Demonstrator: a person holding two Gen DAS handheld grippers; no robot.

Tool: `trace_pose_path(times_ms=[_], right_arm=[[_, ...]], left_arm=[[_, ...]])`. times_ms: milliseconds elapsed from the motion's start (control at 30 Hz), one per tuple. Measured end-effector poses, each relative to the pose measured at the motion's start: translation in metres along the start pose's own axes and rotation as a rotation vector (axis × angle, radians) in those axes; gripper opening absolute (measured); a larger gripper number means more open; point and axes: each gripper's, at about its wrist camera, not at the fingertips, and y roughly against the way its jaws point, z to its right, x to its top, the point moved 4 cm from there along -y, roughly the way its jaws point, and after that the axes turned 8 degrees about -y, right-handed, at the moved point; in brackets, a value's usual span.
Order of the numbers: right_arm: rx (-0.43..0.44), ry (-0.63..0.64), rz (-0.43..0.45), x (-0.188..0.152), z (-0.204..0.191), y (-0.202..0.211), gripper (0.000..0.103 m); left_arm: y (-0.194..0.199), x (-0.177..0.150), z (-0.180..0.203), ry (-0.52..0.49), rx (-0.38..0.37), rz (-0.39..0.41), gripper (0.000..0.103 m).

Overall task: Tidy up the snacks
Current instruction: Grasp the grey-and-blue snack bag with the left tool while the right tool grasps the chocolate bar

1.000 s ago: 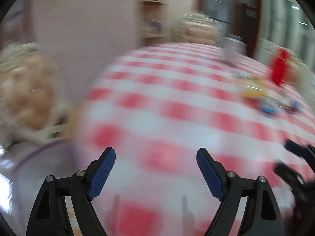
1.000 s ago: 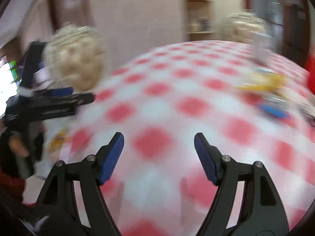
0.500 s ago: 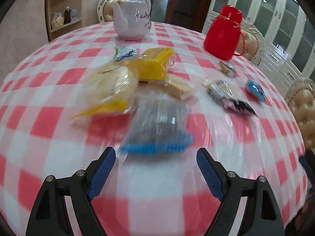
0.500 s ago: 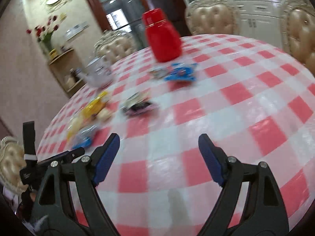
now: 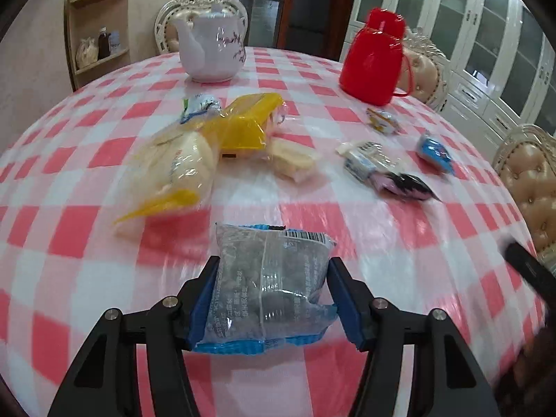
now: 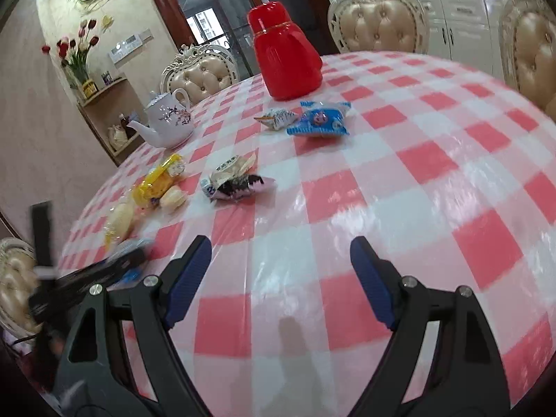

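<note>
Left tool (image 5: pixel 272 300) has just closed on snack packet (image 5: pixel 269 285), long axis pointing away.

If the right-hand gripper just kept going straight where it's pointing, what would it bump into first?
Probably only the checked tablecloth: the right gripper stands open over bare cloth, and the snacks lie further off to the side.

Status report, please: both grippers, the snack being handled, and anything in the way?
Left gripper just closed on the clear blue-edged snack packet. Right gripper open, empty, over the checked tablecloth. Yellow-wrapped bread packet lies just ahead; otherwise clear.
</note>
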Motion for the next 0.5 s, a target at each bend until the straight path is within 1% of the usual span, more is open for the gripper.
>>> trace_pose_path(times_ms=[33,67,133,167,233,267,300,333,367,433,500], right_arm=[[-0.017,0.028,0.003,0.004,-0.008,-0.009,0.084],[-0.017,0.042,-0.004,0.007,-0.013,-0.018,0.084],[0.002,0.073,-0.053,0.015,-0.029,-0.044,0.084],[-0.002,0.084,-0.068,0.017,-0.034,-0.053,0.084],[-0.049,0.155,-0.126,0.021,-0.046,-0.081,0.084],[-0.067,0.193,-0.139,0.021,-0.050,-0.089,0.084],[-0.091,0.247,-0.160,0.021,-0.055,-0.101,0.084],[-0.096,0.268,-0.176,0.021,-0.057,-0.107,0.084],[-0.090,0.296,-0.195,0.023,-0.061,-0.115,0.084],[-0.089,0.339,-0.187,0.032,-0.067,-0.127,0.084],[-0.092,0.376,-0.204,0.037,-0.070,-0.140,0.084]], left_arm=[[0.007,-0.004,0.001,-0.014,0.010,0.009,0.062],[0.016,-0.009,0.000,-0.027,0.020,0.023,0.062],[0.025,-0.018,-0.008,-0.026,0.034,0.038,0.062],[0.028,-0.023,-0.015,-0.015,0.039,0.041,0.062],[0.025,-0.030,-0.031,0.013,0.023,0.025,0.062],[0.022,-0.030,-0.036,0.031,0.019,0.012,0.062],[0.020,-0.029,-0.041,0.056,0.012,0.006,0.060],[0.021,-0.025,-0.042,0.059,-0.001,0.016,0.060],[0.023,-0.023,-0.040,0.045,0.001,0.028,0.059],[0.027,-0.021,-0.035,0.016,0.017,0.049,0.058],[0.029,-0.020,-0.030,0.002,0.005,0.058,0.058]])
